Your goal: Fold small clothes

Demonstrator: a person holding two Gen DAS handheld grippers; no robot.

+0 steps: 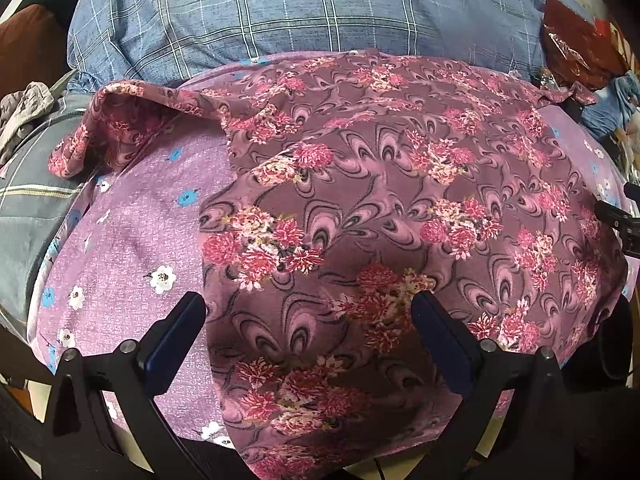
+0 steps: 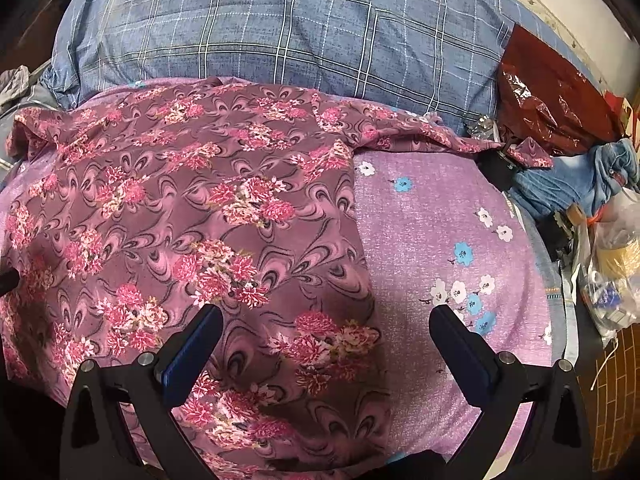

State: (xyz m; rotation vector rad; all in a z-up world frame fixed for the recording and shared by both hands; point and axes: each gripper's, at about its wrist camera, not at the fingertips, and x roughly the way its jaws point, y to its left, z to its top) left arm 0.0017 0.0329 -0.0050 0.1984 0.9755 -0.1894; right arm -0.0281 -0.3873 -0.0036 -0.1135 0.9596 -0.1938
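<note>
A mauve garment with pink flower print (image 1: 380,200) lies spread flat on a lilac floral sheet (image 1: 132,240). Its left sleeve (image 1: 104,128) sticks out at the far left, humped up. My left gripper (image 1: 308,312) is open and empty, hovering over the garment's near left edge. In the right wrist view the garment (image 2: 180,208) fills the left half, and its right sleeve (image 2: 460,140) stretches to the far right over the lilac sheet (image 2: 440,220). My right gripper (image 2: 326,324) is open and empty above the garment's near right edge.
A blue plaid pillow (image 2: 300,32) lies behind the garment. A dark red plastic bag (image 2: 552,96), blue denim cloth (image 2: 580,184) and a clear plastic bag (image 2: 616,256) crowd the right side. A grey striped blanket (image 1: 32,200) and grey cloth (image 1: 24,112) lie at left.
</note>
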